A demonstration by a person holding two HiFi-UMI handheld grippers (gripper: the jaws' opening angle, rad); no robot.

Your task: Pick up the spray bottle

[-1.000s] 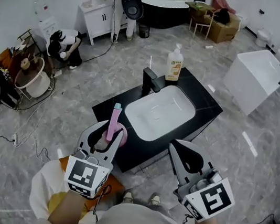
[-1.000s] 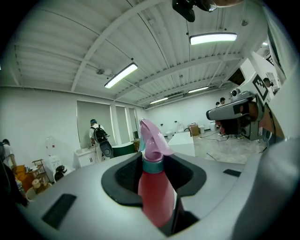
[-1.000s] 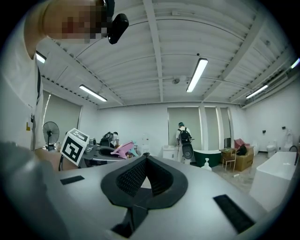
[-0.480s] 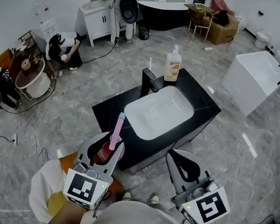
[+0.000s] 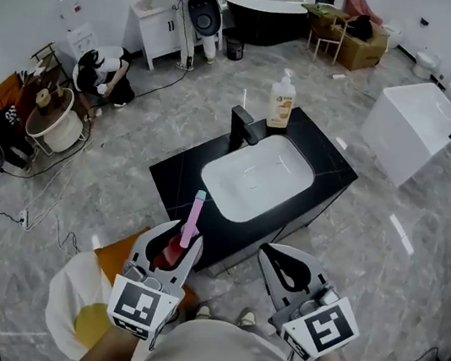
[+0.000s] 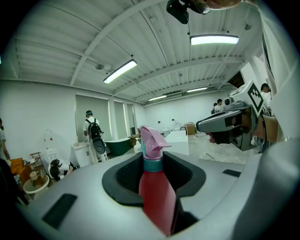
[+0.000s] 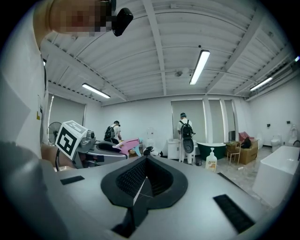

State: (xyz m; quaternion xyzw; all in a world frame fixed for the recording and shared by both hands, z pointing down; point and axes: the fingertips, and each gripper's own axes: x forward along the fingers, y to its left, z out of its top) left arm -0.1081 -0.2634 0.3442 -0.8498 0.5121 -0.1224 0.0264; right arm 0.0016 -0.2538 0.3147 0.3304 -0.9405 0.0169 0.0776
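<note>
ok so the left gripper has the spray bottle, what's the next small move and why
Probably just hold it steady and stop: the left gripper is shut on the roughly upright spray bottle, which looks clear of the black counter, so the pick-up looks done. The right gripper is shut and empty.

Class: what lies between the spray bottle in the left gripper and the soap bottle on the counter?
In the head view, the white basin and black faucet lie between the spray bottle and soap bottle.
</note>
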